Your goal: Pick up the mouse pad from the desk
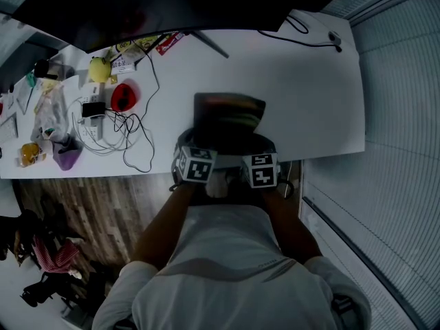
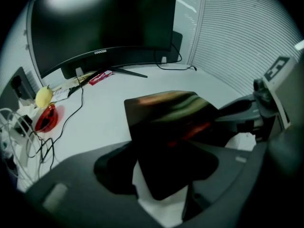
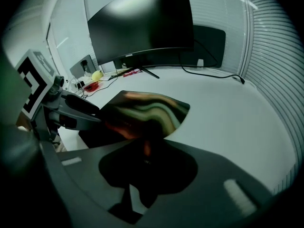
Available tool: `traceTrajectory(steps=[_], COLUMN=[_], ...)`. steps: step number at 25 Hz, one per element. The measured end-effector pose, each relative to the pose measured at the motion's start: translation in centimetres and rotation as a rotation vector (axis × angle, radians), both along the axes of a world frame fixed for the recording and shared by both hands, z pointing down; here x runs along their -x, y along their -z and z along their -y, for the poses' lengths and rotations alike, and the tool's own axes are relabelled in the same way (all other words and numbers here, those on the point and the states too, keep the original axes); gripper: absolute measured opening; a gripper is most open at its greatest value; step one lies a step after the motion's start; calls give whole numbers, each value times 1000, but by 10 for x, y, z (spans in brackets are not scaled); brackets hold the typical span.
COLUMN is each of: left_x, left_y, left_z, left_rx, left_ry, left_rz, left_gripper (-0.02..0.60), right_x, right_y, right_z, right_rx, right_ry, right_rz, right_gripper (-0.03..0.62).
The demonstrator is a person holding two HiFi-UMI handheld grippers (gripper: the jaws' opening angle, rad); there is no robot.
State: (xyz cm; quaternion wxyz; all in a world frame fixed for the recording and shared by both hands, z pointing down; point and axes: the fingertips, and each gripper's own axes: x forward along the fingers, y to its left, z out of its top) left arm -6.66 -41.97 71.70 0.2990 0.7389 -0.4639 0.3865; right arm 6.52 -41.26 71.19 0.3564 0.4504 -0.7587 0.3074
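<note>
The mouse pad [image 1: 229,115], dark with a wavy green and orange print, lies on the white desk [image 1: 313,95] close to its front edge. Both grippers are at the pad's near edge. In the left gripper view the pad's near rounded corner [image 2: 166,127] sits between the jaws of my left gripper [image 2: 166,191], which stand apart with white desk showing beneath. In the right gripper view the pad [image 3: 147,109] curls up off the desk, and its near edge runs into my right gripper [image 3: 147,160], which is shut on it. In the head view the left gripper [image 1: 199,143] and right gripper [image 1: 258,145] stand side by side.
A large curved monitor [image 1: 172,5] stands at the back of the desk. To the left lie tangled cables [image 1: 117,126], a red object [image 1: 124,95], a yellow object [image 1: 100,69] and small clutter. A cable [image 1: 302,40] runs at the back right. Blinds line the right side.
</note>
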Motion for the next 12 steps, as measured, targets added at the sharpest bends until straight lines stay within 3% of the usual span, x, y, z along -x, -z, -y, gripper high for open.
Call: traceTrajectory(steps=[1,2,3,8,12], left_x=[3,6,5,-8,8], left_y=[3,6,9,0,1], left_z=[2,2,1,-14,-12], left_rx=[-17,-32,-35,1,-9], left_ry=[8,10,2,-21,36], left_rz=[16,26,20,9,15], left_gripper=[238,137,-2,25,257], right_x=[2,3,3,5,4], right_y=[1,3,5,7,9], right_z=[-1,-1,-2,-5,-5], right_rx=[-10,-19,-23,-18,-22], right_ry=[5,8,10,36,29], right_rz=[-4,-3,4,20,29], right_gripper=[79,77,78,77,84])
